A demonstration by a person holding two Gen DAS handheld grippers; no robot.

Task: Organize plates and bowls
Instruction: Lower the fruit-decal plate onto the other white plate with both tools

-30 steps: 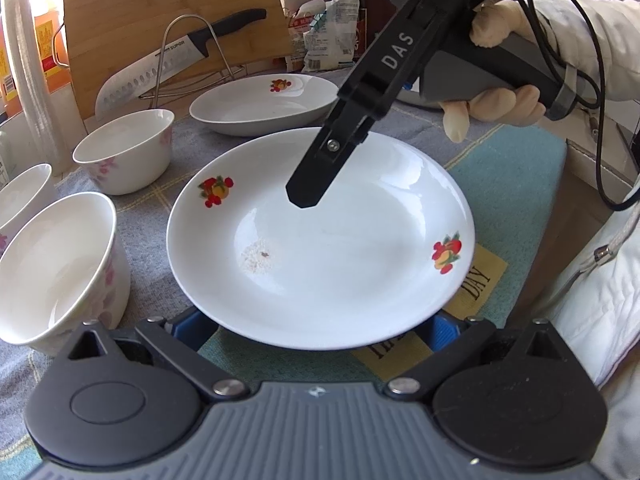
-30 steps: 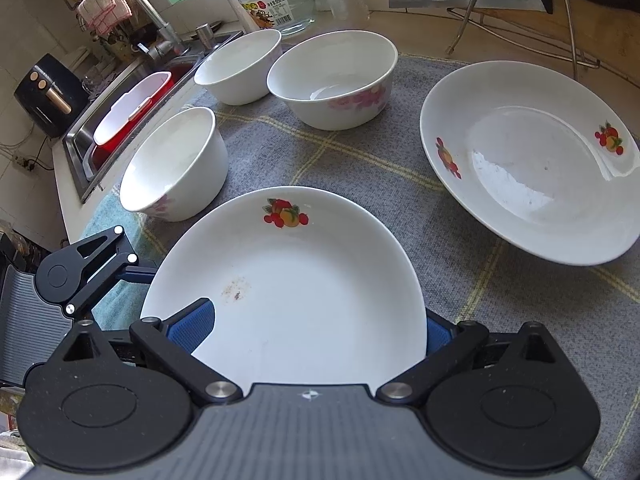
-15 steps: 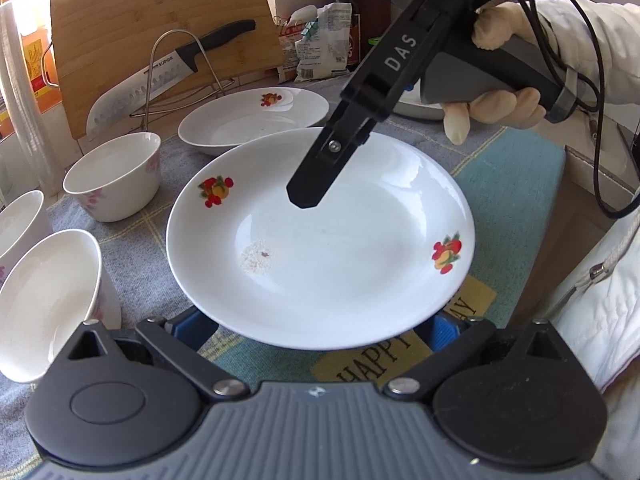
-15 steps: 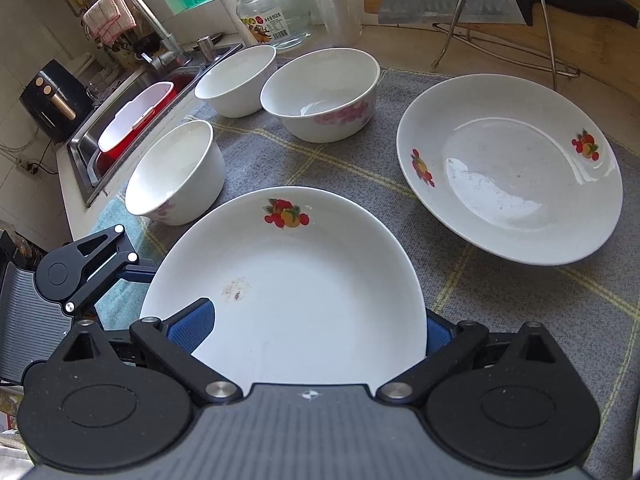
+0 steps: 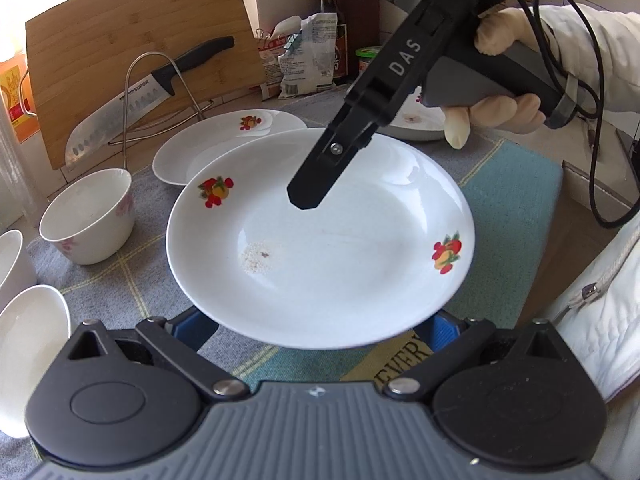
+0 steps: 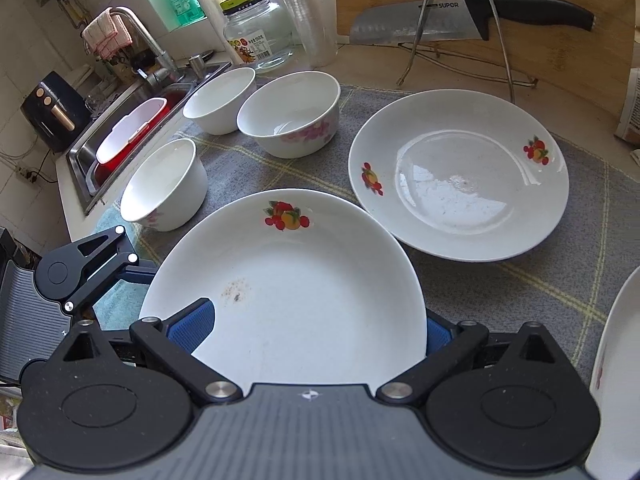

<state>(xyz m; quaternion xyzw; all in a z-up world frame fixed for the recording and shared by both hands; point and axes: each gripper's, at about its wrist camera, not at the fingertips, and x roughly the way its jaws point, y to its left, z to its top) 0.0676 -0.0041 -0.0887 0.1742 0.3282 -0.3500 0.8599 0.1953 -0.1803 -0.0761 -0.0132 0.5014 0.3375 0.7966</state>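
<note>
Grey checked mat (image 6: 500, 292) carries everything: second plate (image 6: 460, 176) at one o'clock, bowls (image 6: 288, 114) at eleven. You hold the speckled plate (image 6: 288, 288) aloft, left gripper (image 5: 320, 320) and right gripper (image 6: 316, 332) each spread around its rim. Keep it level, lower it squarely onto that second plate.

third plate (image 6: 614, 380) cut off at right edge

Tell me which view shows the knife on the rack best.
The right wrist view: the knife lies level, blade and handle nearly unobstructed, crossed only by the rack wire. The left wrist view shows it smaller and tilted.
</note>
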